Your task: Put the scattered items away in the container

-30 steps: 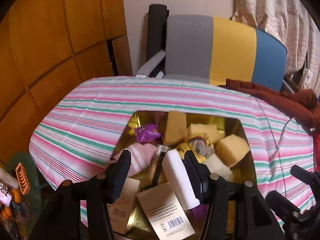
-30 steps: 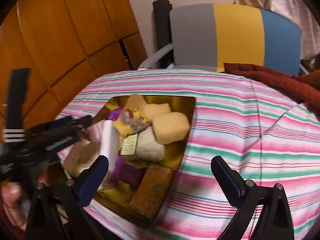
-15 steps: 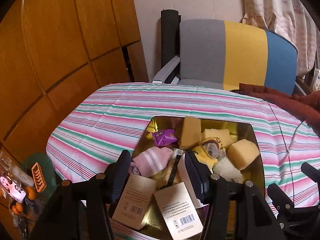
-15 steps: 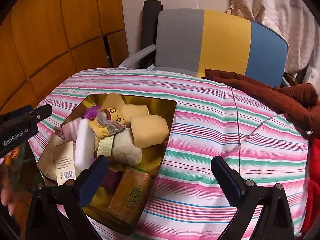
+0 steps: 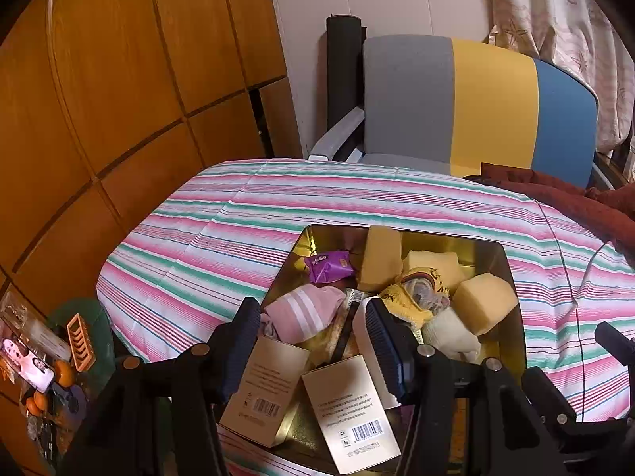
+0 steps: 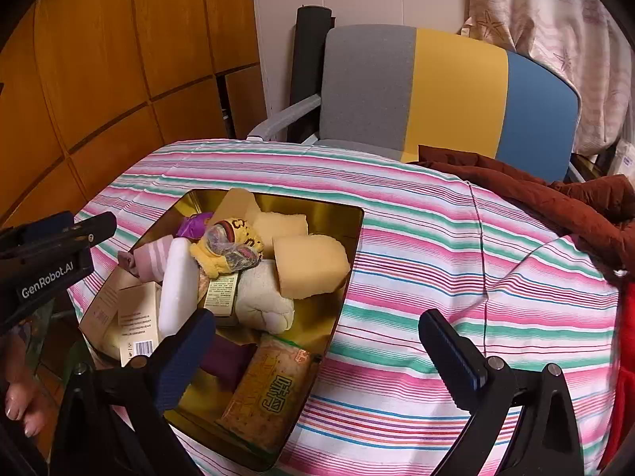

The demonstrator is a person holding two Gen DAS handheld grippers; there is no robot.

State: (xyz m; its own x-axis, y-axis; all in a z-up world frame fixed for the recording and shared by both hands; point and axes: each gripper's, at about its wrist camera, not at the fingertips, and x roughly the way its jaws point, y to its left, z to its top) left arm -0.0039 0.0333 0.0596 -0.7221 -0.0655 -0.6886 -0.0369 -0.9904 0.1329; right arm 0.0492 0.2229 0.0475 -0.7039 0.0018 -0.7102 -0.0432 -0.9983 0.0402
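Observation:
A gold tin [image 5: 512,277] [image 6: 349,246] sits on the striped cloth, full of items: yellow sponges [image 5: 486,307] [image 6: 311,263], a pink striped sock [image 5: 303,311], a purple packet [image 5: 329,265], a white bar [image 6: 178,285], tan boxes [image 5: 351,408] [image 6: 137,321] and a snack pack [image 6: 270,396]. My left gripper [image 5: 315,347] is open and empty above the tin's near end. My right gripper [image 6: 317,361] is open and empty over the tin's near right corner.
A striped pink and green cloth [image 6: 456,277] covers the table. A dark red garment [image 6: 555,202] lies at its far right. A grey, yellow and blue chair [image 5: 476,107] stands behind. Wooden panels [image 5: 99,99] are on the left, clutter [image 5: 39,365] below the table's left edge.
Both grippers have drawn back and up from the tin. The white bar that stood between my left fingers now lies in the tin.

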